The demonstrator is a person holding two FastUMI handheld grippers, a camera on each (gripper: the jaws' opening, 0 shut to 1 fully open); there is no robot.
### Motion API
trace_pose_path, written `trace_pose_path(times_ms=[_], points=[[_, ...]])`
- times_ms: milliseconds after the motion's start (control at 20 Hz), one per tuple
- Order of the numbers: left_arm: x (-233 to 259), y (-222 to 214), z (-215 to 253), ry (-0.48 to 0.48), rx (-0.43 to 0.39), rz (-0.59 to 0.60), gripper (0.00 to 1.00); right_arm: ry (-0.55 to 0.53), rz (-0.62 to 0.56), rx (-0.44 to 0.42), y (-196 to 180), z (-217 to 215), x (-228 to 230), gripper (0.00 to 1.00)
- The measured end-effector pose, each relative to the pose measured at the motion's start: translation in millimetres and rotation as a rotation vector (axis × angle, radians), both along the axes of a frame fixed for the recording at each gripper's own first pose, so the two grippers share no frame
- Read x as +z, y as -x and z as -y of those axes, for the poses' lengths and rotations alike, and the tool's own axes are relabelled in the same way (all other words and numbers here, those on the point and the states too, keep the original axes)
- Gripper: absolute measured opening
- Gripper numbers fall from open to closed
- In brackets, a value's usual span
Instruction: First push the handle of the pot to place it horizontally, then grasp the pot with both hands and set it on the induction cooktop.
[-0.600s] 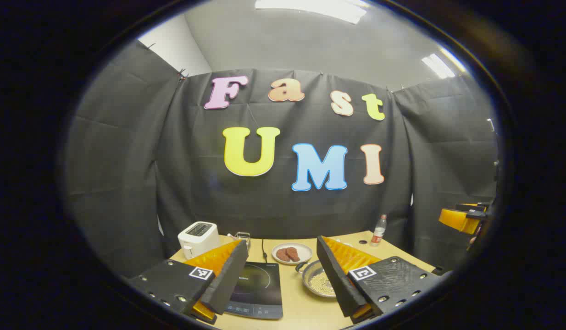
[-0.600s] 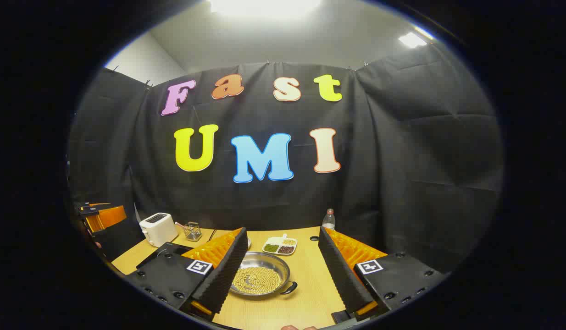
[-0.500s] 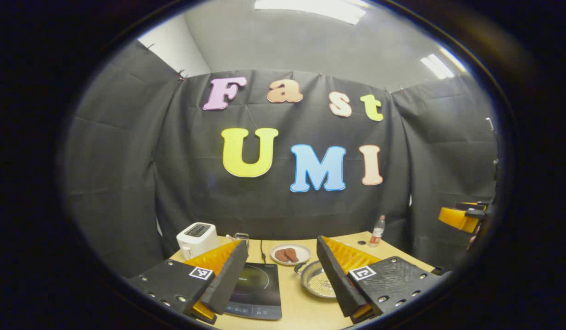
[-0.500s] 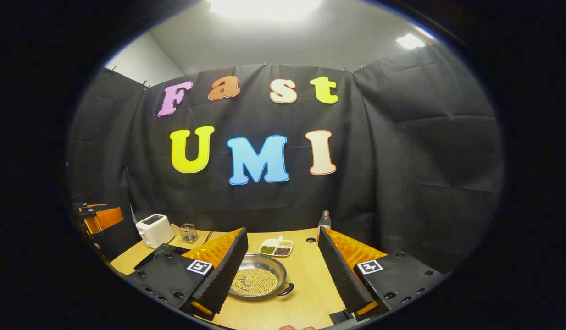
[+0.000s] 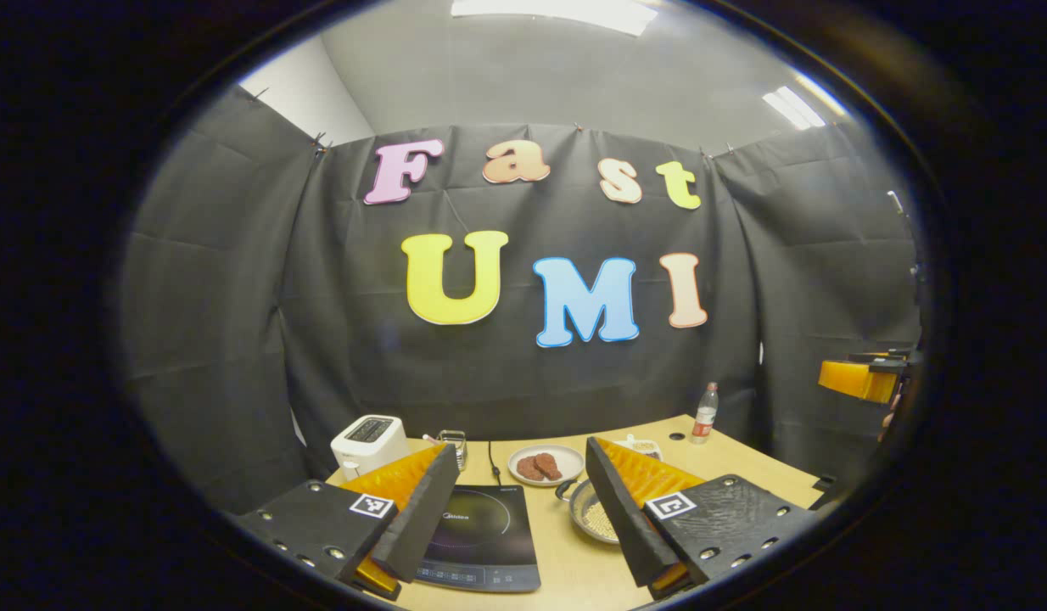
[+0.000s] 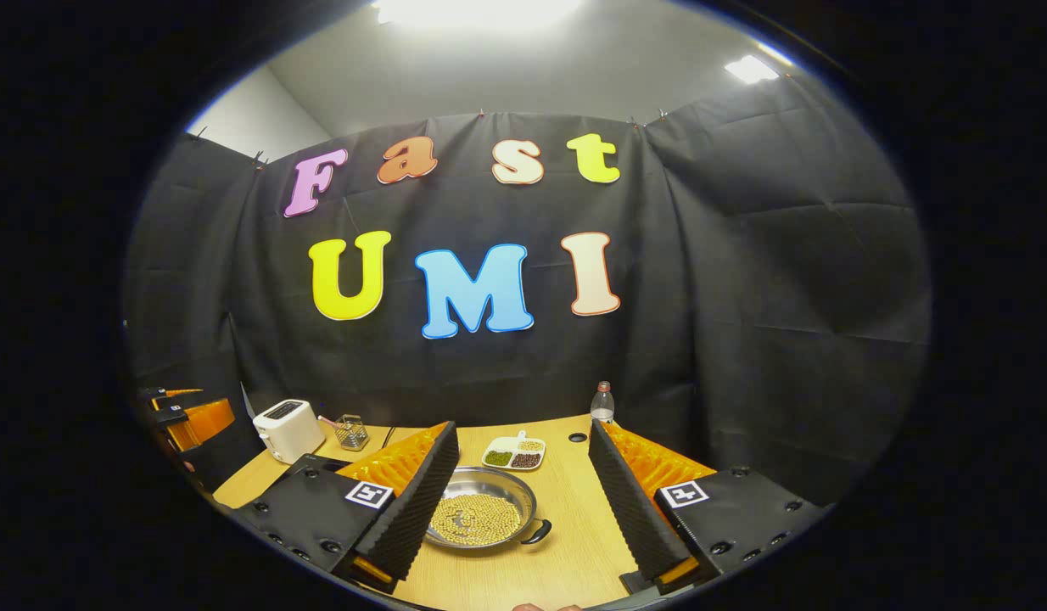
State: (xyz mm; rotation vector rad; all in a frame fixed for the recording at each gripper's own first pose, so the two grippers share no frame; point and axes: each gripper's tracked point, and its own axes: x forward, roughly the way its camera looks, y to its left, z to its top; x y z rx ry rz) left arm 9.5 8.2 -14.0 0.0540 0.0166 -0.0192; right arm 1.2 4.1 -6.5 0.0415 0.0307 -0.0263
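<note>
In the left gripper view the shallow steel pot of yellow beans (image 5: 593,514) is half hidden behind a finger (image 5: 618,518) of the left gripper (image 5: 518,509), which covers its right side. The flat black induction cooktop (image 5: 486,536) loses its left edge behind the other finger. In the right gripper view the pot's (image 6: 483,513) left rim sits behind a finger (image 6: 415,501) — its far handle can't be made out.
</note>
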Motion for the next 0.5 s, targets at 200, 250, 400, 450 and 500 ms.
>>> trace_pose_path(times_ms=[200, 250, 400, 450, 500], points=[[-3, -2, 2, 0.006, -0.014, 0.000, 0.92, 0.007, -0.018, -0.012, 2, 2, -7, 0.96], [-4, -3, 1, 0.005, -0.016, 0.000, 0.89, 0.013, -0.023, -0.012, 2, 1, -10, 0.96], [-9, -7, 2, 0.009, -0.025, -0.006, 0.89, 0.017, -0.044, 0.003, -1, -4, -13, 0.98], [-10, -7, 2, 0.014, -0.027, -0.007, 0.92, 0.018, -0.046, 0.007, -3, -4, -13, 0.98], [-10, -8, 2, 0.018, -0.029, -0.008, 0.89, 0.018, -0.047, 0.006, -7, -3, -11, 0.98]])
